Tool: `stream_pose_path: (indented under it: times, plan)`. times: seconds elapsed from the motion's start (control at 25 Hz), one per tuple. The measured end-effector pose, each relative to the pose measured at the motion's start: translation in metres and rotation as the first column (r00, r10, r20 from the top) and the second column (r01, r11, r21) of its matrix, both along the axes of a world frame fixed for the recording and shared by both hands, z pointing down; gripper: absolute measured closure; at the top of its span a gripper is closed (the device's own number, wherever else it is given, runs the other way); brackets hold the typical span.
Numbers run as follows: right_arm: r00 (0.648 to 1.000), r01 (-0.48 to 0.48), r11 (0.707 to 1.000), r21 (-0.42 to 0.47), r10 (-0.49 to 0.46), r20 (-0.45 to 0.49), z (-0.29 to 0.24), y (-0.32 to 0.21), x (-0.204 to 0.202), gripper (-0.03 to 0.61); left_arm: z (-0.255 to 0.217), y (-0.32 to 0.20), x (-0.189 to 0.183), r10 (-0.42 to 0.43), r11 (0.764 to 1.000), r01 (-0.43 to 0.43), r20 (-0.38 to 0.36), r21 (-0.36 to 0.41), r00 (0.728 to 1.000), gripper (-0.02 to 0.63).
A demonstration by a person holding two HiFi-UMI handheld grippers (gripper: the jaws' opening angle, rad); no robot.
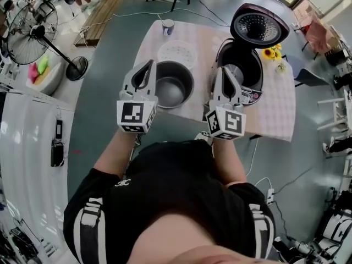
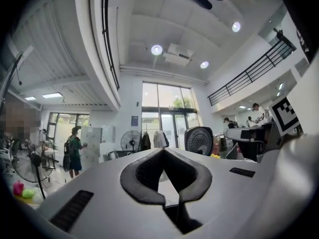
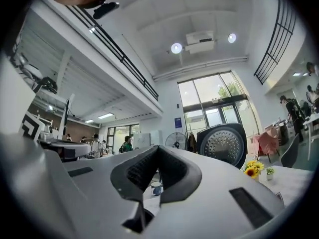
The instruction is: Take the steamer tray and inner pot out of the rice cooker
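The rice cooker (image 1: pixel 240 72) stands open on the right of the table, its lid (image 1: pixel 258 26) tipped back. The metal inner pot (image 1: pixel 174 85) sits on the tablecloth to its left, and the white steamer tray (image 1: pixel 176 54) lies just behind the pot. Both grippers are held up near the person's chest, above the table's near edge. My left gripper (image 1: pixel 149 65) hovers by the pot's left rim, shut and empty (image 2: pixel 163 151). My right gripper (image 1: pixel 220 70) hangs in front of the cooker, also shut with nothing in it (image 3: pixel 157 147). The lid (image 3: pixel 222 143) shows beyond the right jaws.
A small cup (image 1: pixel 168 26) stands at the table's far edge, and yellow flowers (image 1: pixel 270 53) sit right of the cooker. A standing fan (image 1: pixel 33 34) is on the floor at left, with a white counter (image 1: pixel 27 147) beside it. Cables run across the floor at right.
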State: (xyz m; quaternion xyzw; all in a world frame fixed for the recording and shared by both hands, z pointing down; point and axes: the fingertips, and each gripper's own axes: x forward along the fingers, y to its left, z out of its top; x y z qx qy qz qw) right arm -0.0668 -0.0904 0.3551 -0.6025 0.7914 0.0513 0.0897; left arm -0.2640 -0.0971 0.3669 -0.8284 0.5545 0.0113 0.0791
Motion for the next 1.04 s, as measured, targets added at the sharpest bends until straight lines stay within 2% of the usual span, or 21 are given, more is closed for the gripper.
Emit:
stream_pose_path:
  times: [0.16,0.28,1.04]
  plan:
    - [1.000,-0.022,0.999,0.030,0.022,-0.005,-0.008,0.006,0.010,0.580,0.005,0.002,0.020,0.067,0.997,-0.067,-0.022,-0.032,0.998,0.611]
    - [1.000,-0.020,1.000,0.023,0.021,-0.008,-0.005,0.006,0.012,0.580,0.008,0.002,0.027,0.081,0.995,-0.082,-0.014,-0.048,0.997,0.611]
    - [0.999,-0.022,0.997,-0.070,0.020,-0.032,0.028,-0.009,0.001,0.578,0.026,-0.008,0.012,0.065,0.990,-0.067,-0.015,-0.122,0.998,0.611]
